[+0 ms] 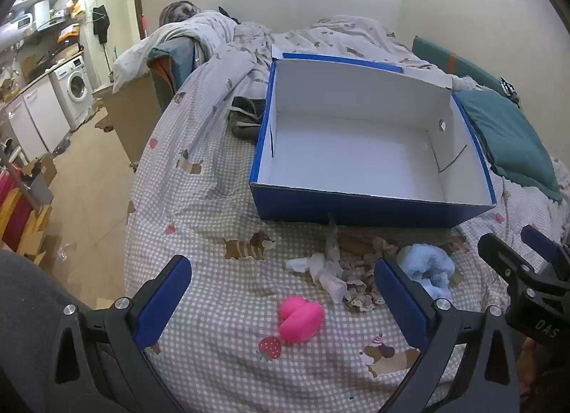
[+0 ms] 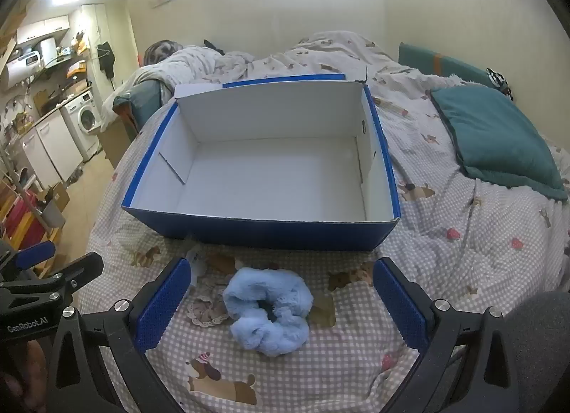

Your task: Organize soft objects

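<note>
An empty blue box with white inside (image 1: pixel 359 149) (image 2: pixel 270 177) stands on the checked bed sheet (image 1: pixel 213 199). In front of it lie a pink soft toy (image 1: pixel 300 319), a white sock (image 1: pixel 329 275), a lace-trimmed scrunchie (image 1: pixel 359 281) and a fluffy light-blue scrunchie (image 1: pixel 429 268) (image 2: pixel 269 309). My left gripper (image 1: pixel 281 292) is open, with the pink toy between its fingers, not touching. My right gripper (image 2: pixel 281 292) is open, with the blue scrunchie between its fingers; it also shows at the right in the left wrist view (image 1: pixel 513 249).
A teal cushion (image 1: pixel 509 138) (image 2: pixel 498 138) lies right of the box. A dark garment (image 1: pixel 245 115) lies at the box's left far corner. A rumpled duvet (image 1: pixel 249 42) fills the back of the bed. The bed edge drops to the floor (image 1: pixel 85 181) on the left.
</note>
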Action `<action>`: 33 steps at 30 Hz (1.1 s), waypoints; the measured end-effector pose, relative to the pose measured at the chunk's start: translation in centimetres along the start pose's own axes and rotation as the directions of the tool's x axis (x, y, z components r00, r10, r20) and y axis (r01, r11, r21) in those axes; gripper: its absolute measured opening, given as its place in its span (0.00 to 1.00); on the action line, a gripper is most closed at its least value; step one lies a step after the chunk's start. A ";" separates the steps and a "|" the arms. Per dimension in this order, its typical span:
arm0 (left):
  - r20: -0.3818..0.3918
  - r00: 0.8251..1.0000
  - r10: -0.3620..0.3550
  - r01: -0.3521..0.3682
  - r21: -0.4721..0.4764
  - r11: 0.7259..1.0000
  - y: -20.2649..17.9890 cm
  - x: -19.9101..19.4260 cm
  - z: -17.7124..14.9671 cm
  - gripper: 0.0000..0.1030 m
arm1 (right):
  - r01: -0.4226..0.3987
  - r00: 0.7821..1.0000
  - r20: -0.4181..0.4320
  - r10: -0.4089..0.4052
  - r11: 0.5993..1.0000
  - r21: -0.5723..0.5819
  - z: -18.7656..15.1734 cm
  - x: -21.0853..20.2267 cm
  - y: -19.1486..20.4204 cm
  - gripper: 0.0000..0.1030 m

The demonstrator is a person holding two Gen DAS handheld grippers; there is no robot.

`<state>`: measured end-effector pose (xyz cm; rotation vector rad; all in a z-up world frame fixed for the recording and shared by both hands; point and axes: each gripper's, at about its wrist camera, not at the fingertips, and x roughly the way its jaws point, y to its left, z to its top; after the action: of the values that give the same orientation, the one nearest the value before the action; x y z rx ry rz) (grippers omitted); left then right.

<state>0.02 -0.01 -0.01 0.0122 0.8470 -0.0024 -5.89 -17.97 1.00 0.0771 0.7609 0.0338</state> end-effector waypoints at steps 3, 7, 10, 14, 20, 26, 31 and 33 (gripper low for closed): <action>0.000 1.000 0.000 0.000 0.000 1.000 -0.1 0.0 0.0 0.99 | 0.003 1.000 -0.016 -0.003 1.000 0.000 0.0 0.0 0.0 1.00; -0.001 1.000 0.000 0.000 -0.003 1.000 0.3 0.4 -0.1 0.99 | 0.005 1.000 -0.013 -0.005 1.000 -0.001 0.0 0.1 0.0 1.00; -0.004 1.000 -0.005 0.005 -0.014 1.000 0.6 0.3 0.0 0.99 | 0.003 1.000 -0.010 -0.003 1.000 -0.002 0.0 0.0 0.0 1.00; -0.004 1.000 -0.001 0.001 -0.016 1.000 0.4 0.3 0.0 0.99 | 0.004 1.000 -0.011 -0.004 1.000 -0.002 0.1 0.0 0.0 1.00; -0.002 1.000 0.000 0.000 -0.016 1.000 0.4 0.2 0.0 0.99 | 0.005 1.000 -0.009 -0.005 1.000 -0.003 0.1 0.0 0.0 1.00; -0.002 1.000 0.000 0.000 -0.016 1.000 0.7 0.3 0.1 0.99 | 0.005 1.000 -0.009 -0.005 1.000 -0.004 0.1 0.0 0.0 1.00; -0.001 1.000 0.002 -0.002 -0.014 1.000 0.7 -0.1 0.1 0.99 | 0.006 1.000 -0.008 -0.006 1.000 -0.004 0.1 0.0 0.0 1.00; 0.000 1.000 0.002 -0.002 -0.014 1.000 0.7 -0.1 0.1 0.99 | 0.006 1.000 -0.007 -0.006 1.000 -0.004 0.1 0.0 0.0 1.00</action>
<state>0.08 0.65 0.13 0.0001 0.8473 0.0058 -5.87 -17.98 1.07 0.0710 0.7683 0.0296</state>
